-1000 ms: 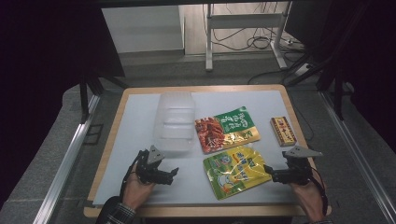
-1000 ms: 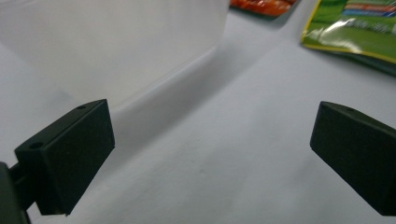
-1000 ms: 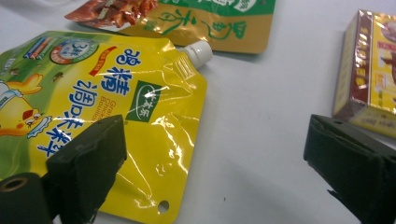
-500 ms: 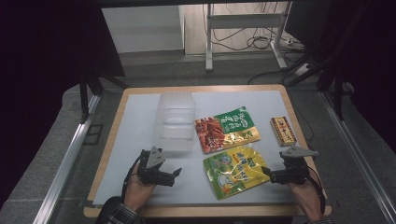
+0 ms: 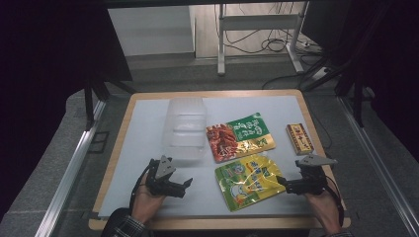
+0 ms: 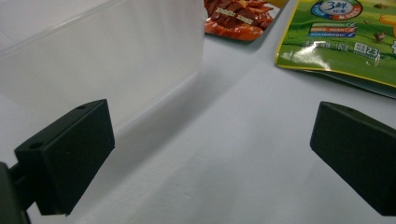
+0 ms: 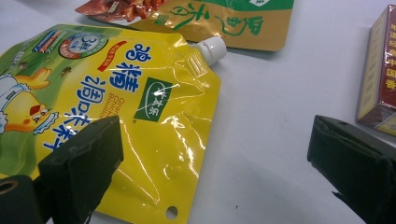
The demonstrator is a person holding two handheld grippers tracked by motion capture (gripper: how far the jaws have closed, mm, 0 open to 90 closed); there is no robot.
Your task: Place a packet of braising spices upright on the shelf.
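High view: white table (image 5: 148,128), person's hands at the near edge. Left gripper (image 5: 187,183) low over bare table, just in front of the clear plastic container (image 5: 186,129). Right gripper (image 5: 279,180) at the right edge of the yellow spouted pouch (image 5: 249,180), tips about touching it. Red-and-green pouch (image 5: 239,136) lies beyond the yellow one; small box (image 5: 299,138) to the far right, apart. Left gripper view: jaws spread wide, nothing between them but table; the container's wall (image 6: 102,60) just beyond the left jaw, the yellow pouch's green-printed end (image 6: 341,42) up right. Right gripper view: jaws wide apart, holding nothing; one jaw sits over the yellow pouch (image 7: 116,107), white cap (image 7: 210,49) farther off, box (image 7: 378,70) at the right edge.
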